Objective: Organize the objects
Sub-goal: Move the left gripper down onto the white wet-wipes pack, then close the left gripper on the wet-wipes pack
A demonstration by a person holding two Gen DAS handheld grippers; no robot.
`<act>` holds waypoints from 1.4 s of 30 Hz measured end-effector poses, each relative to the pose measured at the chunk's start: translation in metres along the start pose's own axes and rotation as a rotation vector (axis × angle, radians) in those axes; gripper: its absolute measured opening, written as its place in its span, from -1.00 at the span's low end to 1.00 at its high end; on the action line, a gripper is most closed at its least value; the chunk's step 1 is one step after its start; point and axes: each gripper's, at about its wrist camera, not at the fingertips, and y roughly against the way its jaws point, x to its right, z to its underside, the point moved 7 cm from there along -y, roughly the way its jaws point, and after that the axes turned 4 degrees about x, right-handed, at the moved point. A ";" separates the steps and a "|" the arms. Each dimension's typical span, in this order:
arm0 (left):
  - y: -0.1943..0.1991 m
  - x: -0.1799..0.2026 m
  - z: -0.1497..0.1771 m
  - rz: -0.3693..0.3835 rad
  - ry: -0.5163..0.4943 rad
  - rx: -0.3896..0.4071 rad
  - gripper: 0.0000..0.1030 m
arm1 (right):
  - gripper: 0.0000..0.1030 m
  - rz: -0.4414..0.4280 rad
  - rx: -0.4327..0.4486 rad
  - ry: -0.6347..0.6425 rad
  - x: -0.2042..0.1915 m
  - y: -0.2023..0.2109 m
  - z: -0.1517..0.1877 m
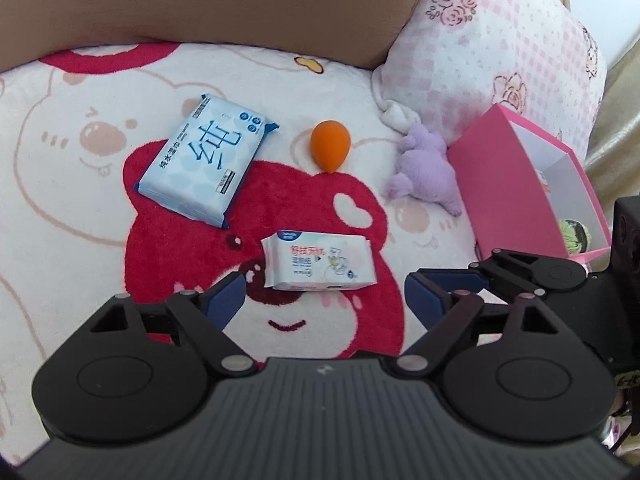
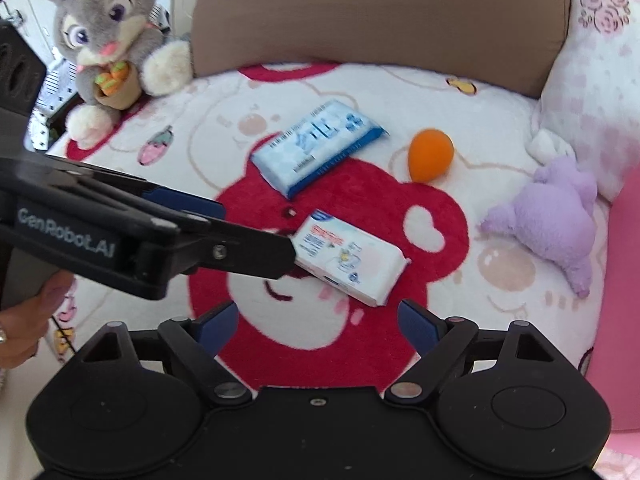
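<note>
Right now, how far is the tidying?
Done: only a green item lies in the pink box. In hand: nothing; the left gripper and right gripper are both open near the small pack. Left: that pack, the blue pack, the orange sponge, the purple toy.

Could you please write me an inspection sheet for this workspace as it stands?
Surface: blanket with red bear print.
Job's things: blue wipes pack, small wipes pack, orange sponge and purple plush lie apart; pink box open, something green inside.
Clutter: rabbit plush at the blanket's edge; pillow.
Grippers: left gripper and right gripper open, holding nothing, both near the small pack.
Cables: nothing seen.
Surroundings: brown backrest.
</note>
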 end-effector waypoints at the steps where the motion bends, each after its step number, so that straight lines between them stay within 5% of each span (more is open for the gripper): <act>1: -0.002 -0.002 0.001 0.001 0.004 0.003 0.67 | 0.74 0.002 -0.006 -0.007 0.002 -0.003 0.001; 3: -0.008 -0.006 0.003 0.002 0.010 0.005 0.66 | 0.74 0.000 -0.019 -0.031 0.006 -0.009 0.003; 8: -0.021 -0.017 0.008 -0.006 0.041 -0.007 0.27 | 0.66 -0.008 -0.019 -0.078 0.014 -0.019 0.004; 22: -0.053 -0.025 0.012 0.019 0.085 0.031 -0.32 | -0.09 0.004 -0.010 -0.079 0.025 -0.040 0.002; 34: -0.054 -0.011 0.027 0.096 0.161 -0.094 -0.32 | -0.06 0.053 -0.041 -0.040 0.030 -0.029 0.013; 42: -0.059 -0.015 0.027 0.044 0.172 -0.097 -0.29 | 0.06 0.048 -0.036 -0.039 0.029 -0.034 0.016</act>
